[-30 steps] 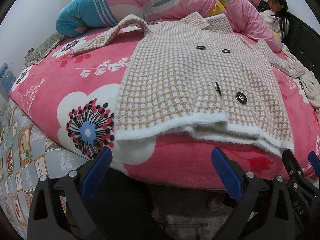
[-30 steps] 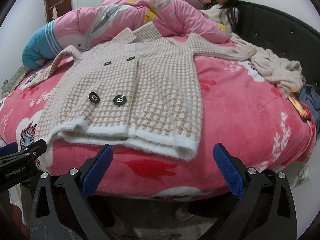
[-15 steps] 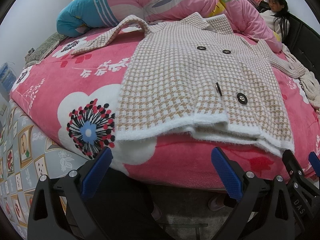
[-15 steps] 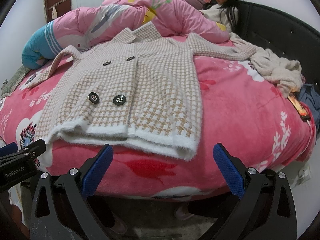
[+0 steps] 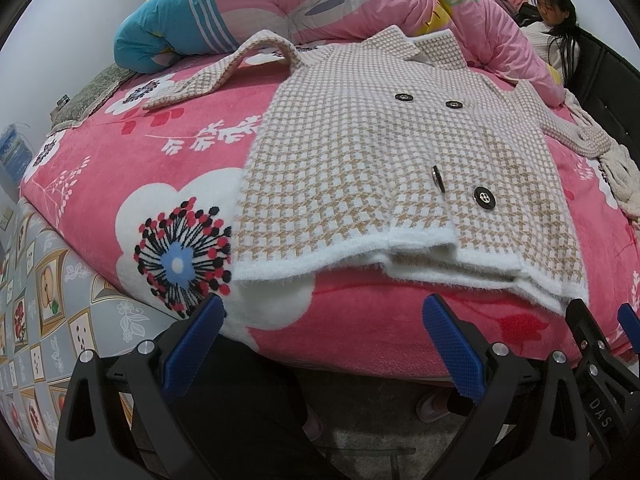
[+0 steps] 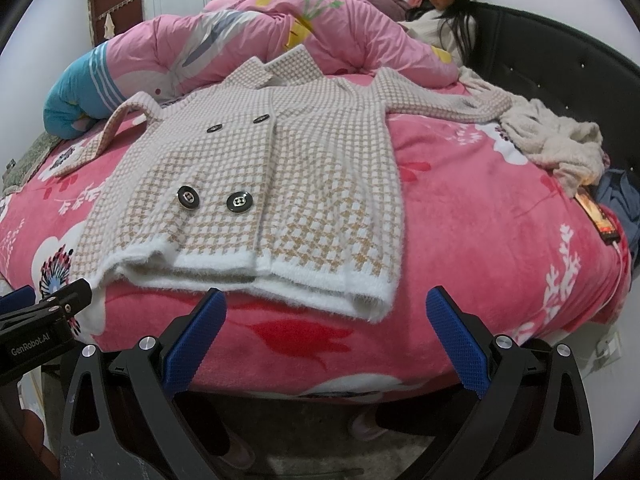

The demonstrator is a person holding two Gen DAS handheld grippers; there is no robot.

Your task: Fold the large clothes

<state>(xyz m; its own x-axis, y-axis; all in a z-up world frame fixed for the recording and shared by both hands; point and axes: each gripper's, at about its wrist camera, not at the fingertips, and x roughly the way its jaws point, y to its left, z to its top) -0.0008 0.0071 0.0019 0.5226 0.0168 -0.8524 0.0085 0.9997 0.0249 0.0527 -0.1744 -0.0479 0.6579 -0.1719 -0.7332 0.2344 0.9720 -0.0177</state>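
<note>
Just beyond both spread fingers, untouched, lies the checked coat.

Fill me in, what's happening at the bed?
A person holds two grippers at the foot of the bed, both open and empty. The left gripper and right gripper hover just short of the hem of a checked coat, which lies flat, buttoned, sleeves spread. No fold started yet. Another person sits by the headboard.
</note>
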